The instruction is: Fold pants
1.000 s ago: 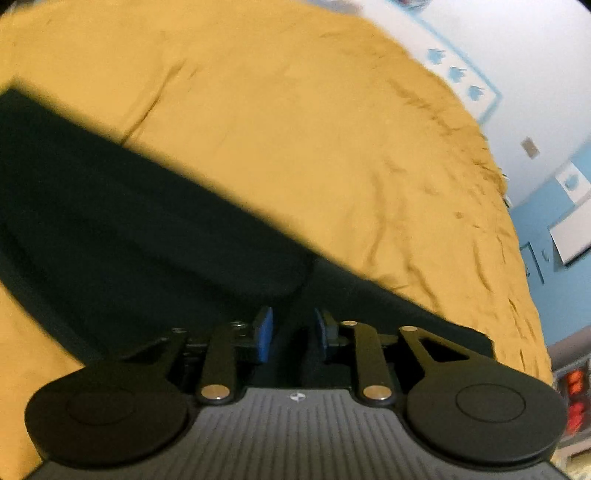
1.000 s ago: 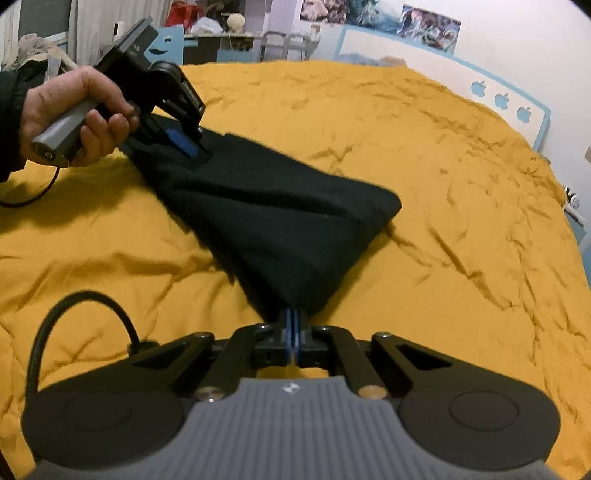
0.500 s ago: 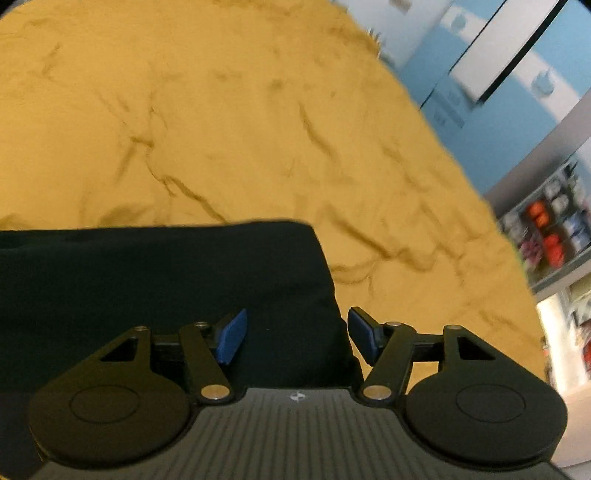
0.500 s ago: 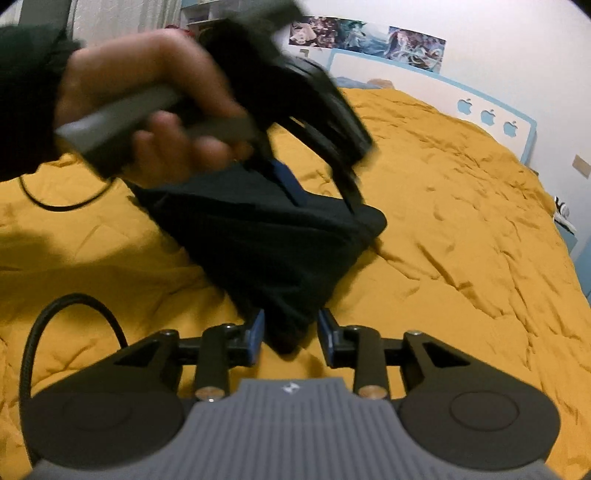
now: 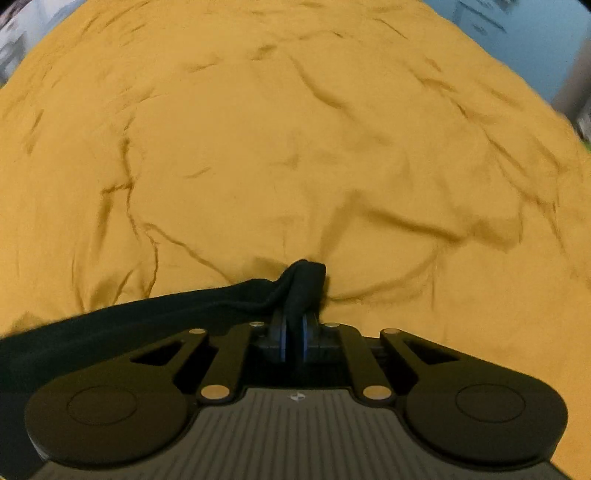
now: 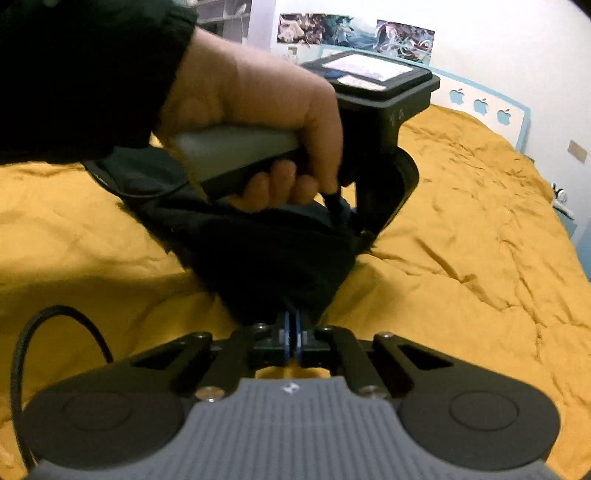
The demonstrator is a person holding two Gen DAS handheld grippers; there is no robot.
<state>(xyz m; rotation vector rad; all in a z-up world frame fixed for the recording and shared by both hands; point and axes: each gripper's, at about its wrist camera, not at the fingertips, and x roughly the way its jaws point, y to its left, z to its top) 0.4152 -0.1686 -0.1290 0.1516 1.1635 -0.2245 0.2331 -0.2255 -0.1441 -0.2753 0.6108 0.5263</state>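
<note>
The black pants (image 6: 266,258) lie bunched on the yellow bedspread (image 6: 461,229), filling the middle of the right wrist view from below the hand down to the gripper at the bottom centre. In the left wrist view the pants (image 5: 155,314) run as a dark band from the lower left edge toward the centre, ending in a gathered fold that sticks up just ahead of the pads. The left gripper (image 5: 293,332) has its jaws closing on that fold, with the cloth pinched between the blue pads and only a narrow gap left. The right gripper (image 6: 293,338) has its jaws fully closed, blue pads together, with the near edge of the pants caught at their tips. In the right wrist view the left hand (image 6: 258,110), in a dark sleeve (image 6: 85,74), fills the upper left and grips the grey handle of its tool, which points steeply down into the far side of the pants. A black cable (image 6: 33,343) loops at the lower left. The wrinkled bedspread (image 5: 295,129) fills nearly all of the left wrist view. A white wall with posters (image 6: 354,33) lies along the top of the right wrist view.
</note>
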